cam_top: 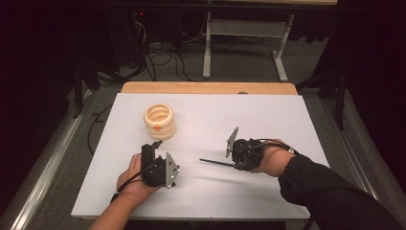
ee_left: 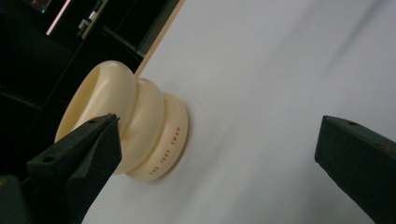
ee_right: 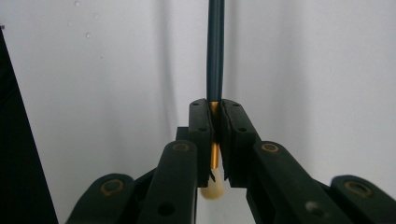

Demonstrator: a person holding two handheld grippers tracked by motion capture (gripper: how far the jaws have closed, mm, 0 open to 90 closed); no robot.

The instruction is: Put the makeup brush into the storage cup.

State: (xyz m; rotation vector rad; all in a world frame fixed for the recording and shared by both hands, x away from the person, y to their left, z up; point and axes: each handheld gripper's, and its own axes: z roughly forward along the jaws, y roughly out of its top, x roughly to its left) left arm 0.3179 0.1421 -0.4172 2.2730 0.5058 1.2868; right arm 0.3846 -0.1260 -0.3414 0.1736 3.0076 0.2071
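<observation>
A cream ribbed ring-shaped holder (cam_top: 159,120) stands on the white table top (cam_top: 249,115), with an orange spot on its near side. My left gripper (cam_top: 153,146) sits just in front of it, pointing at it. In the left gripper view its jaws (ee_left: 219,121) stand wide open, with the holder (ee_left: 140,121) ahead near the left jaw and nothing between them. My right gripper (cam_top: 235,163) lies at the table's middle right, pointing left. It is shut on a dark pencil (cam_top: 215,162). In the right gripper view the pads (ee_right: 215,105) clamp the pencil (ee_right: 215,46) at its gold ferrule, the cream eraser behind them.
A wooden strip (cam_top: 206,87) runs along the table's far edge. Beyond it a grey desk frame (cam_top: 208,43) and loose cables (cam_top: 163,52) sit on the floor. A metal rail (cam_top: 52,153) runs along the left side.
</observation>
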